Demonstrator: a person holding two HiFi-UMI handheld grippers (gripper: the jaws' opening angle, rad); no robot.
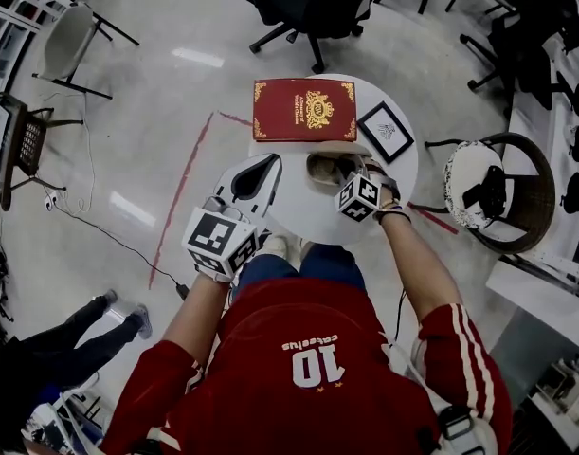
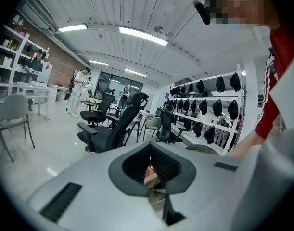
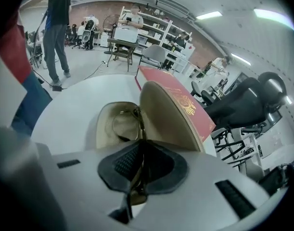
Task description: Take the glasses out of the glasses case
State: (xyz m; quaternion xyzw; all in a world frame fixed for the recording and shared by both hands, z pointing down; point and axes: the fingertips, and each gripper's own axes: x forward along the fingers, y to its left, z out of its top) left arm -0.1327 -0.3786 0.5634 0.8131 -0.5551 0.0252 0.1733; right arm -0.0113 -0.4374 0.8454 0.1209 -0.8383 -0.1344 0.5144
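Observation:
A beige glasses case (image 1: pixel 319 167) lies open on the round white table (image 1: pixel 403 180), its lid (image 3: pixel 168 114) standing up. Thin gold-rimmed glasses (image 3: pixel 121 124) rest in the lower half of the case. My right gripper (image 1: pixel 344 172) is at the case's near side and is shut on one temple arm of the glasses (image 3: pixel 137 165). My left gripper (image 1: pixel 262 171) hovers over the table's left edge, beside the case and apart from it. Its jaws (image 2: pixel 154 170) are shut with nothing held, and its camera looks out across the room.
A red book (image 1: pixel 303 110) with gold print lies at the table's far side, a small black picture frame (image 1: pixel 385 131) to its right. A wicker chair (image 1: pixel 502 192) stands right of the table, a black office chair (image 1: pixel 308 3) beyond it.

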